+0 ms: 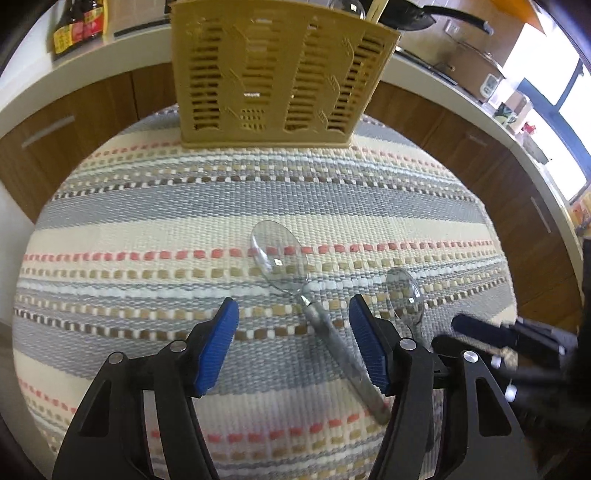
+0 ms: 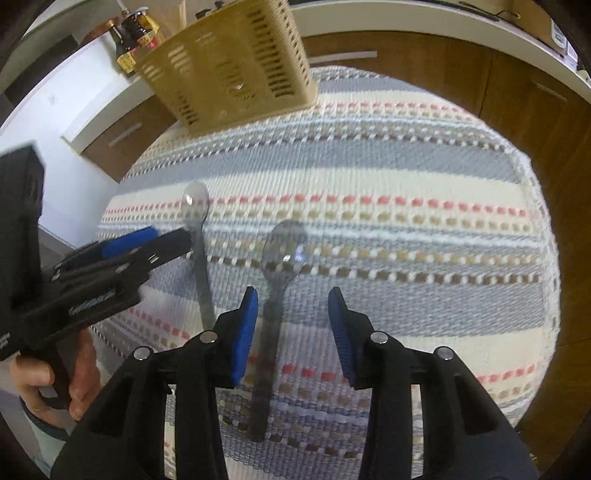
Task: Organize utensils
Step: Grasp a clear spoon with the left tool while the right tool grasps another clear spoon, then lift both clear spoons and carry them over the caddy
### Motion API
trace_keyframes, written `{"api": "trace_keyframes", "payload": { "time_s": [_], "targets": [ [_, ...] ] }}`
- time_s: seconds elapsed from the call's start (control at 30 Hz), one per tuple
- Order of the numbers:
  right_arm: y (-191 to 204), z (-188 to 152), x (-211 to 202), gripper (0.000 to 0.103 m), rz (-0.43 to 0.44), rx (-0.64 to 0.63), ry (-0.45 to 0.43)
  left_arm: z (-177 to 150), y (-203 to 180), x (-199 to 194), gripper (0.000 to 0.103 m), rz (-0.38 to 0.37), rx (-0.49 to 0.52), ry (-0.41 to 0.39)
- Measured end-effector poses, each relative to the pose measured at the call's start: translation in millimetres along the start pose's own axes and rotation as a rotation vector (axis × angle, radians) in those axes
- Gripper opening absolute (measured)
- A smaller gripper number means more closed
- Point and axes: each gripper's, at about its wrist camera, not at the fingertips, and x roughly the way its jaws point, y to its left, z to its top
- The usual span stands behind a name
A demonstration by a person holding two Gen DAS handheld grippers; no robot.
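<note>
Two metal spoons lie on a striped woven mat [image 1: 147, 229]. In the left wrist view one spoon [image 1: 280, 254] has its handle running between my open left gripper [image 1: 293, 317]; the other spoon [image 1: 404, 295] lies just right of it. In the right wrist view my open right gripper [image 2: 293, 306] straddles the handle of the nearer spoon [image 2: 284, 251], and the farther spoon [image 2: 195, 203] lies at the left by my left gripper [image 2: 147, 240]. A tan slotted utensil holder [image 1: 273, 74] stands at the mat's far edge, also in the right wrist view [image 2: 225, 62].
Sauce bottles [image 1: 75, 26] stand on the white counter behind the holder. A black pan [image 1: 424, 14] sits at the back right. Wooden cabinet fronts [image 1: 74, 122] surround the mat. The hand holding the left gripper [image 2: 33, 376] shows at the lower left.
</note>
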Motion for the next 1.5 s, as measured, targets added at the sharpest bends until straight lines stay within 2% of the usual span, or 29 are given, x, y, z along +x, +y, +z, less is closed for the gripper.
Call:
{"api": "trace_keyframes", "payload": {
  "time_s": [0.1, 0.27, 0.33, 0.4, 0.5, 0.57, 0.63, 0.73, 0.97, 1.03, 1.07, 1.1, 1.2, 1.3, 1.4, 1.5],
  "targets": [
    [3, -4, 4, 0.035, -0.03, -0.014, -0.003, 2, -8, 10, 0.046, 0.033, 0.006, 0.024],
    [16, -12, 8, 0.034, -0.063, -0.061, -0.006, -1, -28, 19, 0.045, 0.126, 0.086, 0.022],
    [21, -13, 11, 0.032, -0.088, -0.082, -0.013, -3, -34, 21, 0.04, 0.155, 0.115, 0.017],
    [23, -15, 10, 0.03, -0.091, -0.097, -0.012, -5, -38, 21, 0.032, 0.182, 0.145, 0.01],
    [28, -16, 12, 0.027, -0.115, -0.121, -0.016, -6, -36, 19, 0.017, 0.183, 0.174, 0.015],
    [31, -16, 14, 0.023, -0.136, -0.142, -0.02, -9, -32, 16, 0.01, 0.171, 0.192, 0.018],
    [34, -15, 19, 0.015, -0.146, -0.16, -0.019, -12, -27, 11, 0.01, 0.152, 0.211, 0.023],
    [31, -14, 18, 0.011, -0.132, -0.154, -0.012, -15, -19, 7, 0.01, 0.123, 0.226, 0.027],
    [15, -12, 12, 0.011, -0.078, -0.098, 0.02, -24, -1, -7, 0.011, 0.129, 0.243, 0.058],
    [10, -8, 13, 0.011, -0.05, -0.067, 0.036, -22, 2, -7, 0.015, 0.113, 0.238, 0.07],
    [8, -6, 13, 0.011, -0.037, -0.056, 0.046, -21, 3, -7, 0.022, 0.098, 0.239, 0.085],
    [6, -4, 13, 0.012, -0.02, -0.053, 0.063, -20, 4, -7, 0.024, 0.087, 0.245, 0.093],
    [4, 1, 14, 0.012, -0.01, -0.049, 0.099, -19, 4, -5, 0.024, 0.08, 0.275, 0.124],
    [9, 3, 16, 0.012, -0.036, -0.059, 0.126, -16, 1, -3, 0.017, 0.099, 0.297, 0.148],
    [17, 7, 19, 0.012, -0.086, -0.079, 0.142, -16, -7, 1, 0.011, 0.15, 0.337, 0.154],
    [32, 7, 23, 0.011, -0.156, -0.133, 0.149, -18, -12, 1, 0.01, 0.162, 0.347, 0.134]
  ]
}}
